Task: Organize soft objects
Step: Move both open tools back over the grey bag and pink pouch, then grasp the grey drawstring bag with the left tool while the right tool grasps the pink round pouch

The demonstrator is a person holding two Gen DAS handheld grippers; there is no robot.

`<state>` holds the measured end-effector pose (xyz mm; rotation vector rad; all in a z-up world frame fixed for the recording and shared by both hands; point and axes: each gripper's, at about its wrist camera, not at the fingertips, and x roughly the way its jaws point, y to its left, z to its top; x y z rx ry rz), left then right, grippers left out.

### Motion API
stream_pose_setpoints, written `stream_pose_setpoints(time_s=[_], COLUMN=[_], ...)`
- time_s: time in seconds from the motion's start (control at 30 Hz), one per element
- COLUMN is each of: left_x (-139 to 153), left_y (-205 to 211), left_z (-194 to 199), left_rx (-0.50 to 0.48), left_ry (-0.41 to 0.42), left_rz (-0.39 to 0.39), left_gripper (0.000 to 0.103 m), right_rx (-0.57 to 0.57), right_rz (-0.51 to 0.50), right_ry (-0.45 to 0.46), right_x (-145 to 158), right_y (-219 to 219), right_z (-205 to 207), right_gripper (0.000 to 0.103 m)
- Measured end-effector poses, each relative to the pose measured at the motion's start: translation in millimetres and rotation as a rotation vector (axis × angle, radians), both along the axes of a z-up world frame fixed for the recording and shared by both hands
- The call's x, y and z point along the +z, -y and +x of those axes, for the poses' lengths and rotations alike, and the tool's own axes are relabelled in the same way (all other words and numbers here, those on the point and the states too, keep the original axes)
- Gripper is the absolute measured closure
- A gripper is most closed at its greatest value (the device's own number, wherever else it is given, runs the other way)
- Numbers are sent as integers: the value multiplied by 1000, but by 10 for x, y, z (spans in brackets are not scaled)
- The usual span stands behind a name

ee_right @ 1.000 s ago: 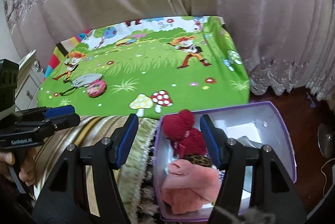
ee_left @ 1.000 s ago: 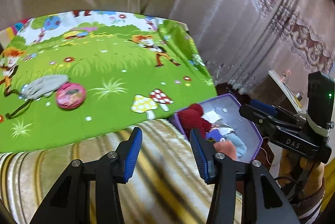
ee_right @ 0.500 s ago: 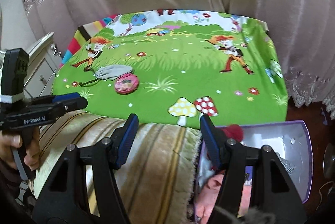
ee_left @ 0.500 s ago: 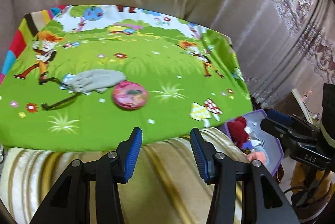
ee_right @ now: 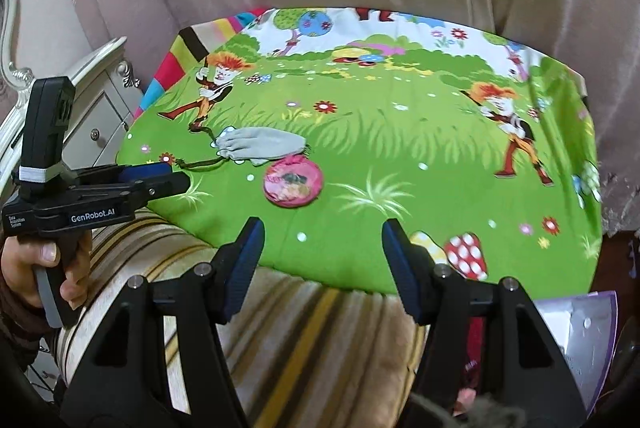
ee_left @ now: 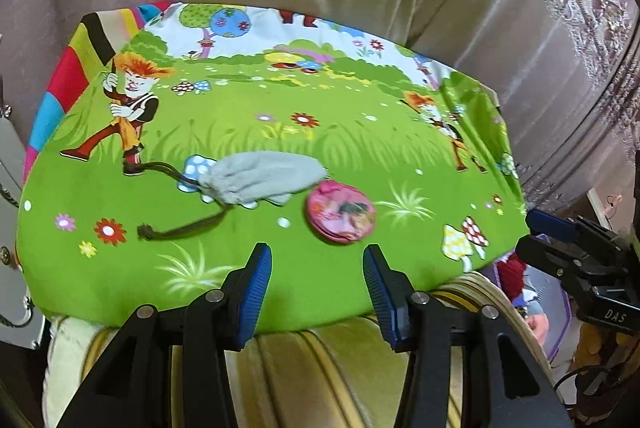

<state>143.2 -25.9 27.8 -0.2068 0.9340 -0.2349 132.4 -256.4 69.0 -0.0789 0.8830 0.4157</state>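
On the green cartoon-print cloth [ee_left: 248, 276] lie a grey drawstring fabric pouch [ee_left: 260, 180] and, just beside it, a round pink printed pouch [ee_left: 341, 215]. Both the left gripper [ee_left: 316, 292] and the right gripper [ee_right: 322, 264] hang with jaws partly apart and empty, short of the items. This looks like the approach to a pick-up; next, one gripper should straddle a pouch, close, then carry it to the purple storage box [ee_right: 588, 340]

Left gripper [ee_left: 316, 268] and right gripper [ee_right: 322, 244] gape empty, angled downward.
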Motion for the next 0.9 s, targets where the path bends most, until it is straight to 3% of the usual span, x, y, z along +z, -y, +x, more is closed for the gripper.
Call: stream_pose_setpoints(time_s=[0.37, 0.73, 0.9], left_x=[-212, -478, -605], left_y=[-225, -324, -273], left_z=[438, 964, 1180], left_rx=[-1, -38, -97], left_ry=[-64, -112, -114], left_rz=[41, 140, 196], left_gripper=[54, 54, 41], right_rx=[52, 66, 73], right_rz=[-18, -75, -91], right_ry=[-83, -192, -215], right_x=[-299, -797, -924], right_y=[-445, -798, -892], right_z=[513, 910, 1029], right_gripper=[36, 30, 26])
